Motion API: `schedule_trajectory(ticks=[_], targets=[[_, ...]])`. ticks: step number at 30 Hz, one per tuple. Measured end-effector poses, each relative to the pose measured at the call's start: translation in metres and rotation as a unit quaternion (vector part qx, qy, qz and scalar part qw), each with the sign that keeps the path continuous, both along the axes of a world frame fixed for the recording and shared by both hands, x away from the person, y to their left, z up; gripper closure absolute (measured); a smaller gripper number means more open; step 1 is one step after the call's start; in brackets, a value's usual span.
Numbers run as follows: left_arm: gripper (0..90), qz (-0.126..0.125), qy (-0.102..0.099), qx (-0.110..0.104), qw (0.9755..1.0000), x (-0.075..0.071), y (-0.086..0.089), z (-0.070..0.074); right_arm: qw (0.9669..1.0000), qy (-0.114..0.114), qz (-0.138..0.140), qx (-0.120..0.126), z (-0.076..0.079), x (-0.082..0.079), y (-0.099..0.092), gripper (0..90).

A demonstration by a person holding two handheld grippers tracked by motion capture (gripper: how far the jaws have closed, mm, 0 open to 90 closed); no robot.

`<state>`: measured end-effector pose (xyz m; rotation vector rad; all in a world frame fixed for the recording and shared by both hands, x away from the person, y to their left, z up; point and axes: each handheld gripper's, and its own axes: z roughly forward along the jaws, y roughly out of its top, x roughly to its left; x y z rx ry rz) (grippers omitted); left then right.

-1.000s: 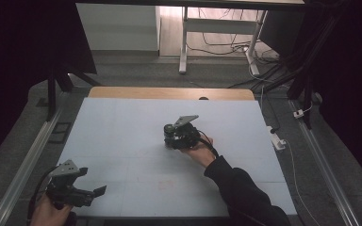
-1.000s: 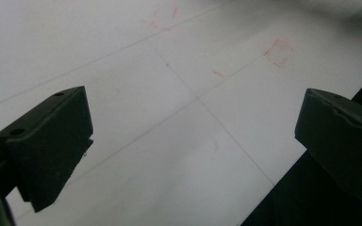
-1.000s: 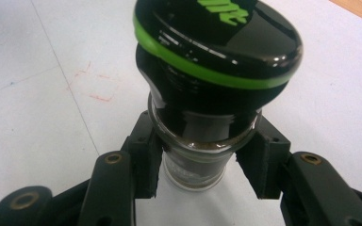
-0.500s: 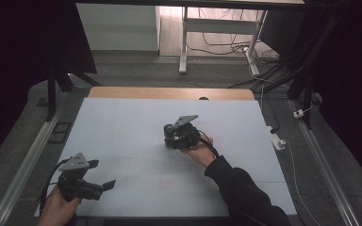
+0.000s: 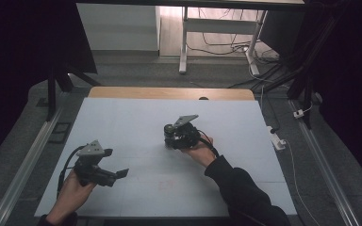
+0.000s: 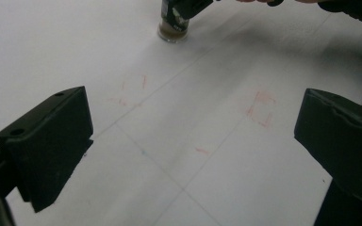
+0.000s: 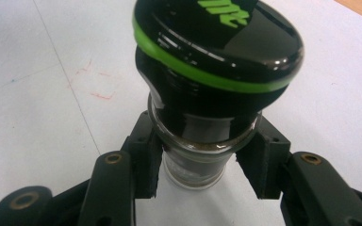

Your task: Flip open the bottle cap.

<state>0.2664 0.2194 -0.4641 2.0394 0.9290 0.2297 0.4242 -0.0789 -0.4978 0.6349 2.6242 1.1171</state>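
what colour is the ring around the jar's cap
Bright green, on the black cap of the jar; clearest in the right gripper view.

jar: clear smooth glass
cap: glossy black plastic, shiny green band
right gripper: matt black plastic, brass-looking rivets
left gripper: matt black, dull
table: matt white sheet, smooth; bare wood strip at 12 o'clock

My white table top ends in a wooden strip at the far edge. Beyond it I see grey floor, a white desk frame with tangled cables, and dark curtains at both sides.
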Motion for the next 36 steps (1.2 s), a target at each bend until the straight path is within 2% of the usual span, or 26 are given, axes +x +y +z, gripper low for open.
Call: schedule_trajectory(ticks=[10, 18, 22, 30, 36], targets=[[0.0, -0.018, 0.004, 0.007, 0.9998, 0.036, -0.023, 0.001, 1.0, 0.001, 0.001, 0.0, 0.0, 0.0, 0.0, 52.7], [0.0, -0.037, -0.007, 0.013, 0.9992, 0.059, -0.043, 0.001, 1.0, 0.001, 0.001, 0.0, 0.0, 0.0, 0.0, 52.7], [0.0, -0.044, -0.009, 0.007, 0.999, 0.073, -0.054, 0.002, 1.0, 0.001, 0.002, -0.002, 0.0, 0.0, 0.0, 52.8], [0.0, -0.054, -0.019, 0.018, 0.9982, 0.093, -0.072, 0.003, 1.0, 0.001, 0.001, -0.001, 0.0, 0.0, 0.0, 52.7], [0.2, -0.058, -0.013, 0.019, 0.998, 0.107, -0.084, -0.002, 1.0, 0.001, 0.002, -0.002, 0.0, 0.0, 0.0, 52.8]])
